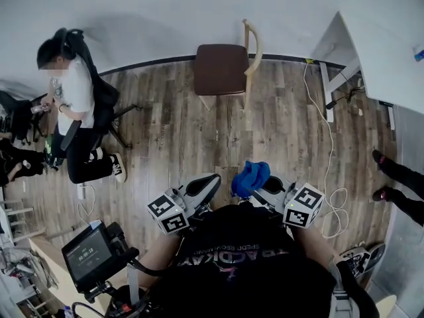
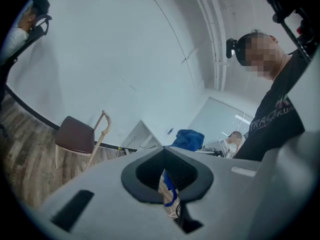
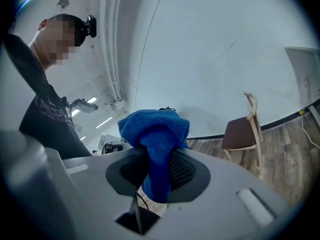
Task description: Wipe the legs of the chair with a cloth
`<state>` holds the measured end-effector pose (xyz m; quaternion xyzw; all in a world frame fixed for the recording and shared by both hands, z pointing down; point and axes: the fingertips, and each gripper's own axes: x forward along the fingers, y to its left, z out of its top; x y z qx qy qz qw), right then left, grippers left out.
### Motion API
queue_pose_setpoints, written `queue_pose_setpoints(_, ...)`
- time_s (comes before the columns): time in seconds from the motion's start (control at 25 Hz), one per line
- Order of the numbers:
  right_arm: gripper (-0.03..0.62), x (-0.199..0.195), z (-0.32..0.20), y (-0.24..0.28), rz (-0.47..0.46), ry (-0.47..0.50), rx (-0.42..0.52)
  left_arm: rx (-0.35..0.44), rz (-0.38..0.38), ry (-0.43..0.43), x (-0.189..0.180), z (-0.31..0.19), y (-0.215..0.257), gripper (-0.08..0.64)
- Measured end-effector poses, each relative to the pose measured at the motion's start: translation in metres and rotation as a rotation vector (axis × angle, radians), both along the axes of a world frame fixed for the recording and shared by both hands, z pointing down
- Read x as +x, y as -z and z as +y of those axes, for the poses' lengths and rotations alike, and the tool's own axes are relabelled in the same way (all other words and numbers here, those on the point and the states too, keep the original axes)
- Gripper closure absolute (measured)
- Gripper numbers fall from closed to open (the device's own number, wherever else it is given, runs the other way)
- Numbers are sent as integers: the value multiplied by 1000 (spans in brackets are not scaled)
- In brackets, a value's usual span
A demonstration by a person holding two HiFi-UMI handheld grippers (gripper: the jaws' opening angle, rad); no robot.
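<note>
The chair (image 1: 222, 68) has a dark brown seat and light wooden legs (image 1: 248, 108). It stands near the far wall, well ahead of both grippers, and also shows small in the left gripper view (image 2: 75, 134) and the right gripper view (image 3: 241, 133). My right gripper (image 1: 262, 185) is held close to my body, shut on a bunched blue cloth (image 1: 250, 177); the cloth (image 3: 155, 134) bulges out above the jaws (image 3: 157, 169). My left gripper (image 1: 202, 185) sits beside it at the same height. Its jaws (image 2: 167, 176) are shut with nothing in them.
A person (image 1: 73, 111) sits on an office chair at the left on the wooden floor. A white desk (image 1: 384, 52) stands at the right, with a white cable (image 1: 328, 144) trailing across the floor. Someone's feet (image 1: 391, 171) are at the right edge. A screen device (image 1: 89, 254) is at my lower left.
</note>
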<state>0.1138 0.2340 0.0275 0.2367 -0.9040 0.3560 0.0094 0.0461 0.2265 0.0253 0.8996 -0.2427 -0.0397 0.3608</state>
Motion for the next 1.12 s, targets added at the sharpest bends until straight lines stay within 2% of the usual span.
queue_pose_setpoints(0.32, 497, -8, -1, -4, -23, -26, 33, 54, -33, -52, -4, -1, -4, 561)
queue_pose_setpoints(0.44, 497, -11, 1, -3, -27, -26, 42, 35, -41, -55, -6, 0, -7, 561)
queue_pose_setpoints(0.76, 497, -10, 9, -4, -32, -51, 35, 49, -36, -82, -3, 1, -4, 561)
queue_pose_setpoints(1.12, 499, -23, 21, -13, -24, -44, 21, 42, -32, -86, -16, 10, -14, 561)
